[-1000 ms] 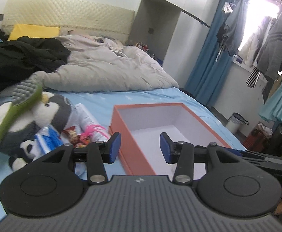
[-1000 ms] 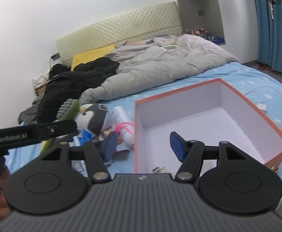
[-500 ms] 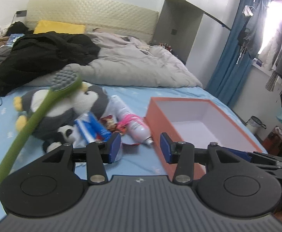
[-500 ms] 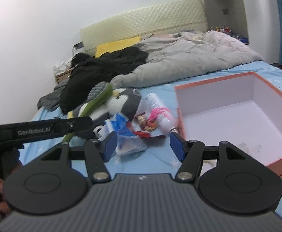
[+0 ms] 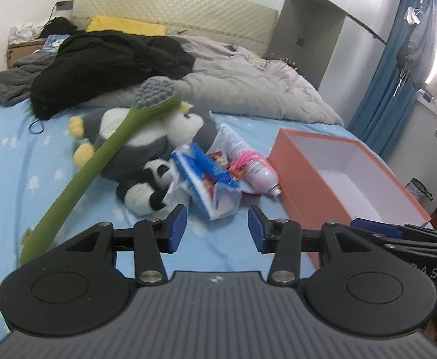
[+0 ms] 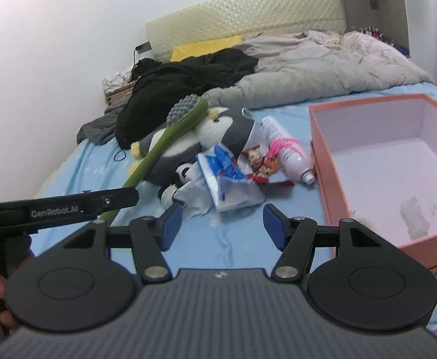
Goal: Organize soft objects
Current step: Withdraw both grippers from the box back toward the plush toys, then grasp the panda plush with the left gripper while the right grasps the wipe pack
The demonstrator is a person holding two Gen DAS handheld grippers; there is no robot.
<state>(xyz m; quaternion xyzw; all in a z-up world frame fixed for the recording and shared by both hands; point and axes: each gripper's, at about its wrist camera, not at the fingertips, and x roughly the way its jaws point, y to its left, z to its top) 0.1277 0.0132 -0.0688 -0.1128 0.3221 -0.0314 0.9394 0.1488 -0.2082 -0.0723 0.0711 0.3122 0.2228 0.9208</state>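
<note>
Soft items, a penguin plush (image 5: 146, 137) and tissue pack (image 5: 209, 185), are heaped on the bed (image 5: 15, 161) left of the empty orange box (image 5: 290, 173), presumably set alongside for loading. Left gripper (image 5: 217, 229) and right gripper (image 6: 221, 226) are held near the heap, jaws parted and grasping nothing.

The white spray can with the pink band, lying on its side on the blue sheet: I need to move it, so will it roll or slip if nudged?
The white spray can with the pink band is a smooth cylinder lying flat, so it probably rolls sideways easily. The soft blue bed sheet may damp that. Its glossy wall looks slippery for pads.
</note>
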